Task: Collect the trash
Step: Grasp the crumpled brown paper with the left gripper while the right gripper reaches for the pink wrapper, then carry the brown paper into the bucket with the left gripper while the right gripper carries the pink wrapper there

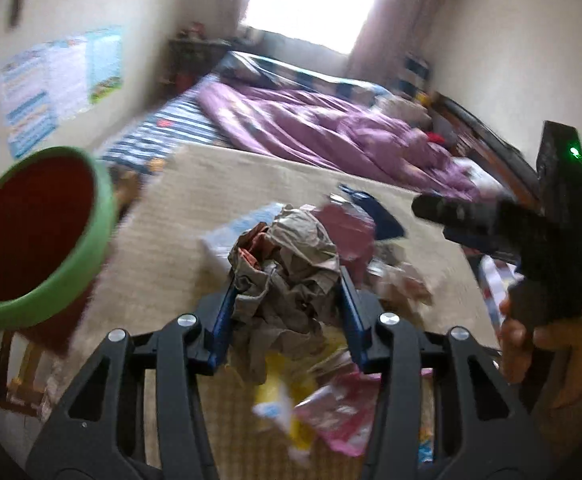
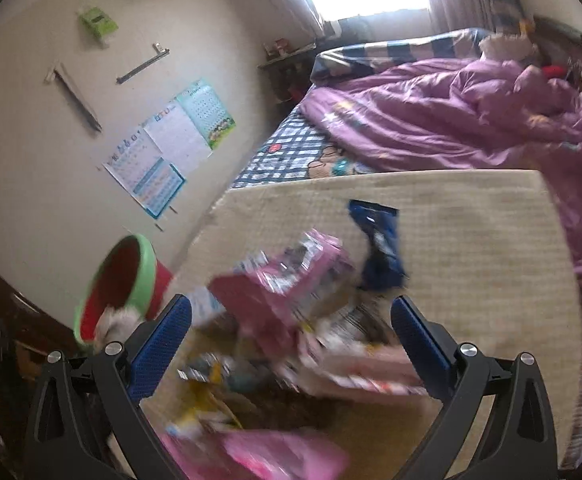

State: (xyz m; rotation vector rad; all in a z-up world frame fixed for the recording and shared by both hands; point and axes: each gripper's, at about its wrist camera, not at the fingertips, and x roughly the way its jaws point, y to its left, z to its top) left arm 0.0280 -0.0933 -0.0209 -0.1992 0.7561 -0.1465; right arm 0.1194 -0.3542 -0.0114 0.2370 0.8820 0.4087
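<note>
Bedroom setting: a beige mat [image 2: 451, 240] covers the near end of the bed [image 2: 431, 120], and the trash pile [image 2: 311, 320] lies on it. Your left gripper [image 1: 287, 300] is clamped on a crumpled brown paper wad [image 1: 287, 264], lifted above the pile, with the green-rimmed red bin [image 1: 39, 228] off to its left. Judged light, soft and springy; a grip across the middle should hold, though loose folds may snag. Your right gripper [image 2: 291, 344] hangs over the pile with jaws wide apart. The pink wrappers [image 2: 287, 280] and blue packet [image 2: 379, 240] look thin and slippery; take them at a bunched fold, not a flat face.
</note>
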